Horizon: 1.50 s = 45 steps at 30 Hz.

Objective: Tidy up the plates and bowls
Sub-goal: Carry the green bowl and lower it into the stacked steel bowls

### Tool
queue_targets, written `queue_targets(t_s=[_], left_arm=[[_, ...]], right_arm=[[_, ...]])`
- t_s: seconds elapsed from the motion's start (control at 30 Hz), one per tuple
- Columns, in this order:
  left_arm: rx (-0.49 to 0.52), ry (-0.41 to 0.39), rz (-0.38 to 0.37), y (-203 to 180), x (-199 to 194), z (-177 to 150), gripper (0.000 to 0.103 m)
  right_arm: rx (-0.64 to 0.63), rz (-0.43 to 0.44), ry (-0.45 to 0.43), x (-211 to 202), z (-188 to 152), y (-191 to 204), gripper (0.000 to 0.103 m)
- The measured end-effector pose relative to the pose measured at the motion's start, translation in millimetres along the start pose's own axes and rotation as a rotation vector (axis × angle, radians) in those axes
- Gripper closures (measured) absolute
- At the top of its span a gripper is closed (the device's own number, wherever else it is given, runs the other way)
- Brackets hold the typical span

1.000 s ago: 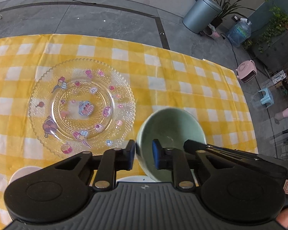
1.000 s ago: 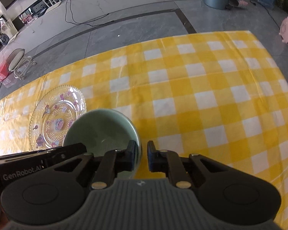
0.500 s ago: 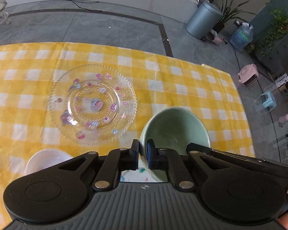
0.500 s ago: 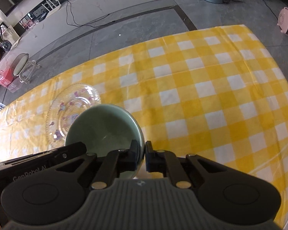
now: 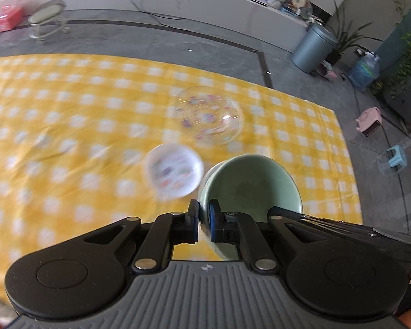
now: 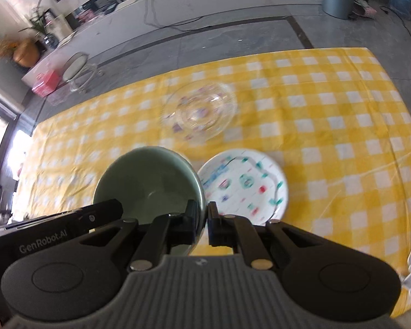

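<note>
Green bowl held clear of the desk, carried between both grippers. Left gripper has its jaws clenched on the bowl's near-left rim; wall of the bowl sits between the two pads. Right gripper grips the opposite side, its jaws pinched on the rim in the same way. Two grips on opposite rims: likely chosen so the bowl stays level and does not swing from a single pinch point. Opening faces up and slightly away from both cameras; bowl looks empty.

Below on the yellow checked cloth: a small white plate with coloured print just beside the bowl as seen from either wrist, and a clear glass plate with cartoon decals farther back, apart from the white one. Cloth and plates blur in the left view, less so in the right.

Judgement: step in hand is transport of the bowl toward a stacking spot. Which plate is the target I cannot tell. Plates not yet stacked, so sorting appears at an early stage. Risk: thin rim grips on glazed ceramic could slip if the two hands drift apart or tilt unevenly.
</note>
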<state>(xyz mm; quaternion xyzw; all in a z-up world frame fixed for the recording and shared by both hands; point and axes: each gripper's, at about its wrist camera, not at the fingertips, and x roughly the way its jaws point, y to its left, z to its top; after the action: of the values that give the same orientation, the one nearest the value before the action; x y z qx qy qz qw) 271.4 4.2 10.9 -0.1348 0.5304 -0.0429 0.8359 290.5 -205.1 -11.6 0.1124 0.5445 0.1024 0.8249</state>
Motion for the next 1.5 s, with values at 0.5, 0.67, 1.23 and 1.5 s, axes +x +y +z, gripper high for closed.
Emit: queue_targets(t_s=[0.5,0.67,1.23,1.5], left_arm=[[-0.131,0.027,0.048,93.8,-18.7,-81.9,0.096],[-0.083,0.038,0.075,99.1,-9.0,-96.1,0.096],[-0.016,0.104,0.075,105.7,13.5,-92.2,0.093],[-0.009,0.120,0.081,106.0,0.5,-84.0,0.093]], right_arm=[[-0.144,0.059,0.085,17.1,-104.4,86.8,0.097],[-0.163,0.038,0.118,37.9,-115.9,94.7,0.098],[-0.175,-0.007,0.139,68.8,-109.4,96.6,0.099],[-0.171,-0.029,0.147,74.9,-108.4,101.4,0.098]])
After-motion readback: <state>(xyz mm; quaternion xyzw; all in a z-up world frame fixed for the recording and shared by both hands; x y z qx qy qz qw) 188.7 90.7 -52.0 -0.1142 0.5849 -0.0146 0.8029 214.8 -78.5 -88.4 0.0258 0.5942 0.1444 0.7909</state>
